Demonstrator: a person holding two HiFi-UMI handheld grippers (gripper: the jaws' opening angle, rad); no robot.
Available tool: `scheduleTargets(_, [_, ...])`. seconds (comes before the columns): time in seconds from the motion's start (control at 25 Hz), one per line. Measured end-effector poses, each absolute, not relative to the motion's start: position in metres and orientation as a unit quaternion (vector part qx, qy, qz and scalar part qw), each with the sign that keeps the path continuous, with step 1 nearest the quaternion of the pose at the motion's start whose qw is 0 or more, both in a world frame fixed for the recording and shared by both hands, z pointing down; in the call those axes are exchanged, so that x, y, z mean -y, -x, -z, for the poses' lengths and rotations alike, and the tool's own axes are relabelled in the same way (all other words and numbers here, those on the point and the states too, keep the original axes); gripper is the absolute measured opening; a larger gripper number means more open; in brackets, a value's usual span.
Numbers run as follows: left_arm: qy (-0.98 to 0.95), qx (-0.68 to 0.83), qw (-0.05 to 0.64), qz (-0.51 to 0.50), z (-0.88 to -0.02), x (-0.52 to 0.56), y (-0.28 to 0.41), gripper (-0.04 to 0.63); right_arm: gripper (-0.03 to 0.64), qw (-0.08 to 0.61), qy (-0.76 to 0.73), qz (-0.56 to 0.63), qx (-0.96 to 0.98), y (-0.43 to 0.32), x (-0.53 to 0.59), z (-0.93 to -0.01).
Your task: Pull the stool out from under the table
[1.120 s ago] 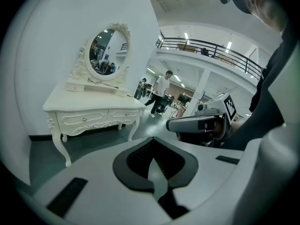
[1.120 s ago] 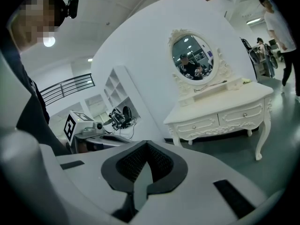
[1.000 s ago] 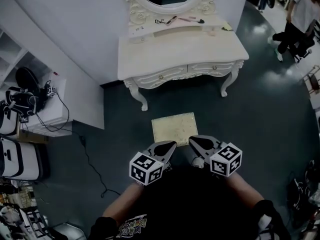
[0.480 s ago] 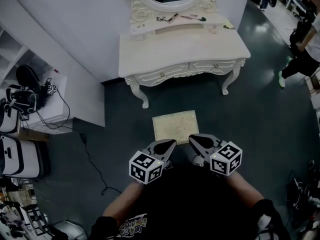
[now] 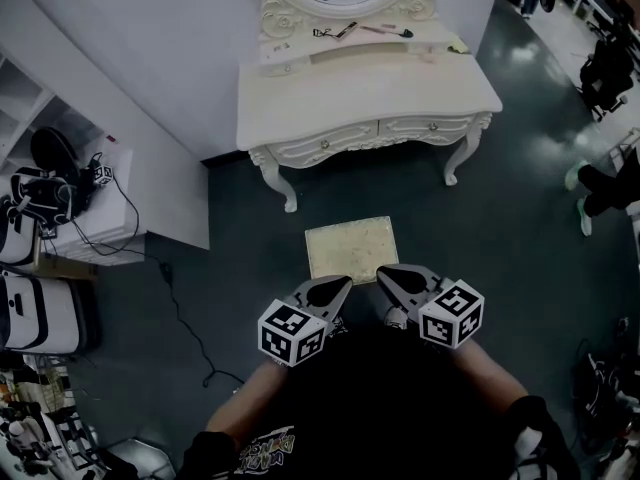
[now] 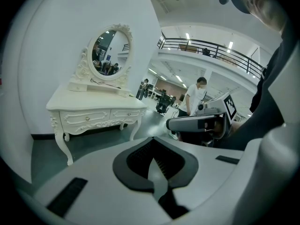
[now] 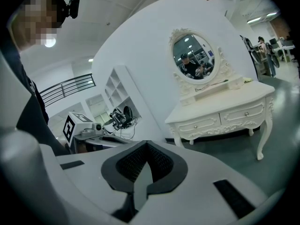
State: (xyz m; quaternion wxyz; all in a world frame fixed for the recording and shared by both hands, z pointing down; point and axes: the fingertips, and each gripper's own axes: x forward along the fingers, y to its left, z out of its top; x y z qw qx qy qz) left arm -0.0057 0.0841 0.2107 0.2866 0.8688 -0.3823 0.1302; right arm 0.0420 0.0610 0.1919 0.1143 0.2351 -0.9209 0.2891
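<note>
Holding left gripper and right gripper closed and empty, we judge the pull done: the stool stands just ahead of the jaws, clear of the table beyond; nothing remains to grasp.

**Cams: one overhead, two low**
Head view looks steeply down on the dressing table from above and well back. Both gripper views sit low, facing the same table across the floor, from either side.

Left tongs, right tongs: closed, empty.
</note>
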Motion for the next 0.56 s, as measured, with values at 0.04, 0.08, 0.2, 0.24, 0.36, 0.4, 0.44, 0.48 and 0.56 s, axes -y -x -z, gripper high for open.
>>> scheduleTargets(0.04, [-0.869,0.382,0.286,-0.131,-0.2099,-0.0842,0.0058,0.008,0.028,0.114,-0.236,-0.289,0.921,-0.0420,-0.0608,-0.1911])
scheduleTargets(0.08, [-0.869,0.382,0.285,-0.131,-0.2091,-0.0838,0.0058,0.008,0.028,0.113,-0.237,-0.289,0.921,-0.0421,-0.0603,-0.1903])
scheduleTargets(0.2, [-0.870,0.381,0.284,-0.131,-0.2089,-0.0822,0.0049,0.008,0.028,0.111,-0.240,-0.289,0.920,-0.0441,-0.0584,-0.1899])
scheduleTargets(0.24, [-0.870,0.380,0.285,-0.130,-0.2094,-0.0825,0.0046,0.008,0.028,0.110,-0.241,-0.290,0.920,-0.0448,-0.0585,-0.1904])
scheduleTargets(0.36, [-0.870,0.380,0.286,-0.130,-0.2099,-0.0829,0.0043,0.008,0.028,0.110,-0.244,-0.290,0.919,-0.0459,-0.0588,-0.1910])
scheduleTargets(0.4, [-0.870,0.380,0.286,-0.129,-0.2097,-0.0826,0.0039,0.008,0.028,0.109,-0.244,-0.289,0.919,-0.0463,-0.0586,-0.1908])
scheduleTargets(0.44, [-0.870,0.379,0.286,-0.129,-0.2096,-0.0825,0.0031,0.008,0.028,0.109,-0.244,-0.288,0.920,-0.0469,-0.0583,-0.1906])
scheduleTargets(0.48, [-0.871,0.379,0.286,-0.129,-0.2097,-0.0824,0.0023,0.008,0.028,0.109,-0.244,-0.288,0.920,-0.0477,-0.0582,-0.1905])
scheduleTargets(0.56, [-0.871,0.379,0.285,-0.130,-0.2100,-0.0823,0.0005,0.008,0.028,0.108,-0.245,-0.287,0.920,-0.0496,-0.0579,-0.1905])
